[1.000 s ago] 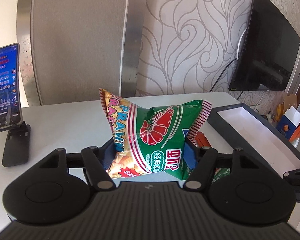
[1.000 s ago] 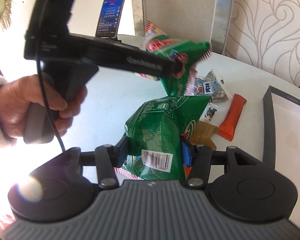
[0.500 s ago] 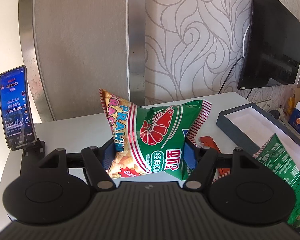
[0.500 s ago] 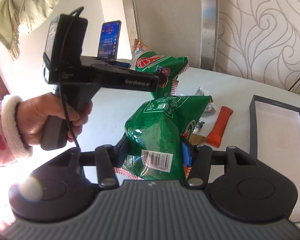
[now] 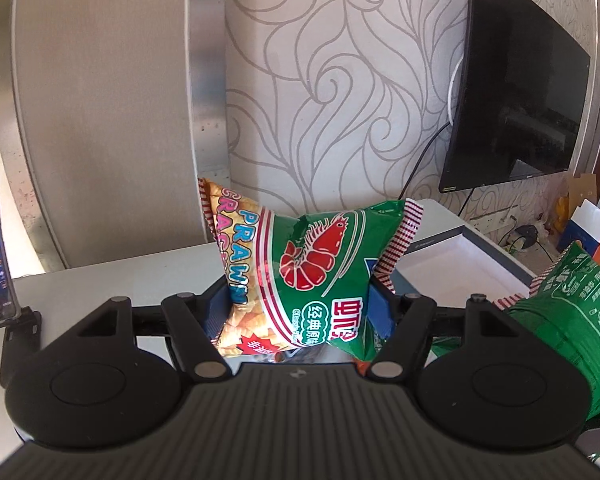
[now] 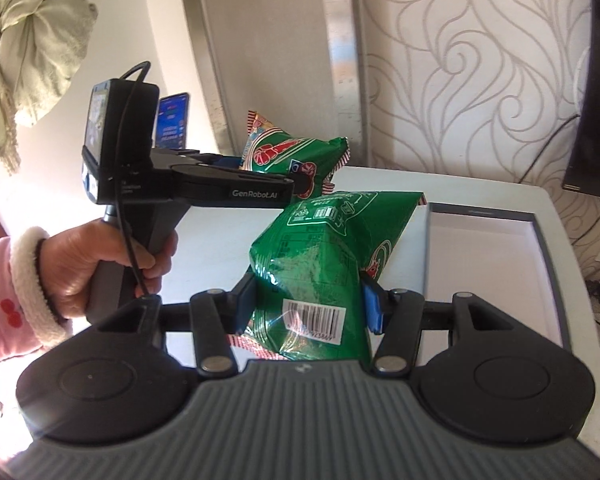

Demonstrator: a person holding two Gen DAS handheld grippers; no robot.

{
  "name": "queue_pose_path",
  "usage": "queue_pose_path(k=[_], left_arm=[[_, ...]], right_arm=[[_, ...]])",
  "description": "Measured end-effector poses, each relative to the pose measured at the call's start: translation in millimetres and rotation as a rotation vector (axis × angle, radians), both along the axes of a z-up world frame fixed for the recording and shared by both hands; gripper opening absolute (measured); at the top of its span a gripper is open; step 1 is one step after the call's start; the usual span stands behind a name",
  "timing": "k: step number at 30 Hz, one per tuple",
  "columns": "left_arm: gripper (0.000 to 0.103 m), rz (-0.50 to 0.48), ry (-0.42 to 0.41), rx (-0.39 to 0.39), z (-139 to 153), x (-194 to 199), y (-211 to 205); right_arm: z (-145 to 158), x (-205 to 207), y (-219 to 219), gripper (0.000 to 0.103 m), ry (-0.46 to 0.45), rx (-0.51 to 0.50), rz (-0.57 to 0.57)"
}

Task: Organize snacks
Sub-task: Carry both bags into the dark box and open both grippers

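Both grippers are carrying a bag each, lifted clear of the white worktop (image 6: 480,196), probably heading for the open box (image 6: 484,264) on the right. The left gripper (image 5: 300,312) has its jaws clamped on the sides of the prawn cracker bag (image 5: 304,272), puffy, green and orange with a red prawn on it. The right gripper (image 6: 308,300) has its jaws clamped on a green snack bag (image 6: 320,256), barcode side facing up, a bit crinkled.

Green prawn cracker bag (image 5: 312,276) with red-striped edges; grey-swirled wallpaper (image 5: 340,80); pink sleeve (image 6: 4,296).
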State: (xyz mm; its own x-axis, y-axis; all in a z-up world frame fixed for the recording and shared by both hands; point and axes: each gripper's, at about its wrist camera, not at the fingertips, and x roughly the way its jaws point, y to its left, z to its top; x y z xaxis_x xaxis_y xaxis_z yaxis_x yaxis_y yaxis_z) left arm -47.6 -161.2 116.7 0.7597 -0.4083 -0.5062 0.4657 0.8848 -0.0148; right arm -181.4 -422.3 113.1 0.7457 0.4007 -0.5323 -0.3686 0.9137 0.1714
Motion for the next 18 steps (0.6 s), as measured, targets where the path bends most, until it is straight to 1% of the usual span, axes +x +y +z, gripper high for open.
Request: queue_pose_path(k=[6,9,12,18], left_arm=[[0.073,-0.088,-0.002,-0.006,5.6,0.6,-56.5],[0.073,-0.130,0.005,0.000,4.1,2.0,-89.9],[0.073,-0.163,0.023,0.000,-1.3,5.5,-119.3],[0.073,-0.210,0.063,-0.008,-19.3,10.9,-165.7]], right_arm=[[-2.7,-1.2,-41.7,0.056,-0.001,-0.009,-0.093],[-6.8,-1.2,-60.9,0.056,0.001,-0.034,-0.133],[-12.7,0.0,-77.7,0.056,0.004,-0.071,-0.167],[-30.1,11.1,-103.4,0.056,0.041,-0.135,-0.211]])
